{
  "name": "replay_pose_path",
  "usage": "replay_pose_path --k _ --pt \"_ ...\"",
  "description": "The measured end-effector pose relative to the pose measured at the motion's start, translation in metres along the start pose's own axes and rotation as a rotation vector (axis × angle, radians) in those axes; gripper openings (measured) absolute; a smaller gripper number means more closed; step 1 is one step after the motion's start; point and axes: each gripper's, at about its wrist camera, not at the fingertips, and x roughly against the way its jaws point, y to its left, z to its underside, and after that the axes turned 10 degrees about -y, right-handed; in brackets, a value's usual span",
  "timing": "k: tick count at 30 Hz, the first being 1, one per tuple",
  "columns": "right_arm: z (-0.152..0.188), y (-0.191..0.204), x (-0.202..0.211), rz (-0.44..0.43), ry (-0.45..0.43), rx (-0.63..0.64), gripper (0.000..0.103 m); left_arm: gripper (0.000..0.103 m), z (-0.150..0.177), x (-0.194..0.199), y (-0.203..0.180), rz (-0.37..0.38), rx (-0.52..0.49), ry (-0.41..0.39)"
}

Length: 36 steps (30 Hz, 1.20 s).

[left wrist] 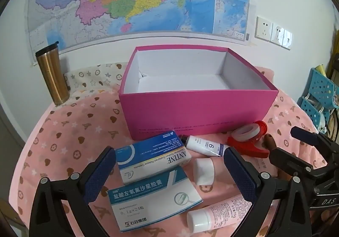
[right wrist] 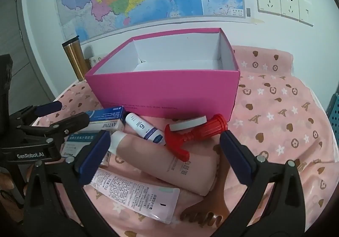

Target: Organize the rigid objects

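An open pink box [left wrist: 197, 109] with a white empty inside stands on the pink cloth; it also shows in the right wrist view [right wrist: 165, 90]. In front of it lie two blue-white medicine boxes [left wrist: 152, 156] [left wrist: 152, 198], a small white tube [left wrist: 203, 145], a red tape dispenser [left wrist: 250, 139], a white-capped pink tube [left wrist: 216, 213] and a large beige tube [right wrist: 169, 162]. My left gripper [left wrist: 169, 175] is open above the medicine boxes. My right gripper [right wrist: 165, 154] is open above the beige tube and red dispenser [right wrist: 195, 133].
A gold tumbler [left wrist: 52, 73] stands at the back left by the wall. A map and wall sockets [left wrist: 273, 31] are behind the box. A blue plastic rack [left wrist: 317, 97] is at the right. A brown wooden comb-like thing [right wrist: 211, 205] lies under the beige tube.
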Motion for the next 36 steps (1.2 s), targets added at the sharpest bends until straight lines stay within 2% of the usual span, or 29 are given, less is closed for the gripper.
replay_pose_path --k 36 --pt "-0.0026 0.0003 -0.0032 -0.011 0.009 -0.014 0.103 0.103 0.0023 -0.006 -0.0016 0.002 -0.003 0.012"
